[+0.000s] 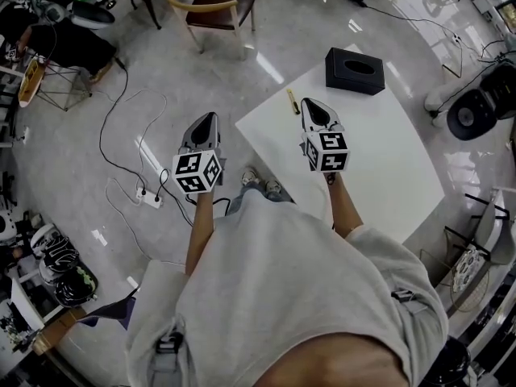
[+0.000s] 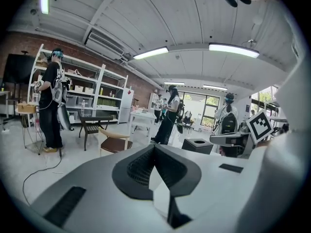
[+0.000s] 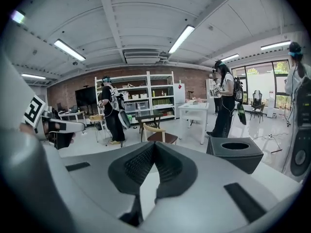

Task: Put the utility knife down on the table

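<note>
The utility knife (image 1: pixel 293 101), small and yellow, lies on the white table (image 1: pixel 387 160) near its far left edge. My right gripper (image 1: pixel 311 105) hangs above the table just right of the knife, apart from it. Its jaws meet at the tips with nothing between them (image 3: pixel 154 144). My left gripper (image 1: pixel 206 120) is held over the floor to the left of the table. Its jaws also meet at the tips and hold nothing (image 2: pixel 154 147). Neither gripper view shows the knife.
A black box with an oval opening (image 1: pixel 355 70) stands at the table's far corner. A wooden chair (image 1: pixel 218 10) stands beyond the table. Cables and a power strip (image 1: pixel 149 198) lie on the floor at the left. Several people stand near shelves (image 3: pixel 141 101).
</note>
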The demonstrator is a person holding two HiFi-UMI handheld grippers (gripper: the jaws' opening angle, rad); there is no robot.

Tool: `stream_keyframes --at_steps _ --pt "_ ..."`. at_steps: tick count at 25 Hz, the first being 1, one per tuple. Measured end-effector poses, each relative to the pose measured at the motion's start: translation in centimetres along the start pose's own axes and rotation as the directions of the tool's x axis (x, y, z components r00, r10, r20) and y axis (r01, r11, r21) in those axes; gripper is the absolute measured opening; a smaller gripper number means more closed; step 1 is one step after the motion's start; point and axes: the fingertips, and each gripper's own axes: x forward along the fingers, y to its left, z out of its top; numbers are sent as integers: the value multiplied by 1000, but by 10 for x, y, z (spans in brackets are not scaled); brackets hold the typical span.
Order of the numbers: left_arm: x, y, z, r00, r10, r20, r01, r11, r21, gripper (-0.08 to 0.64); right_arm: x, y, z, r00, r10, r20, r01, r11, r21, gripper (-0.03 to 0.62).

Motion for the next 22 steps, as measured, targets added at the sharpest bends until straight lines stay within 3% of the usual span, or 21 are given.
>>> stream_keyframes --at_steps 12,22 --pt "-4 5 37 997 5 79 -8 999 44 20 3 9 41 996 9 91 -7 1000 -26 31" --pt "-6 3 51 994 6 112 -13 998 57 19 0 5 49 995 -2 105 5 999 -34 31"
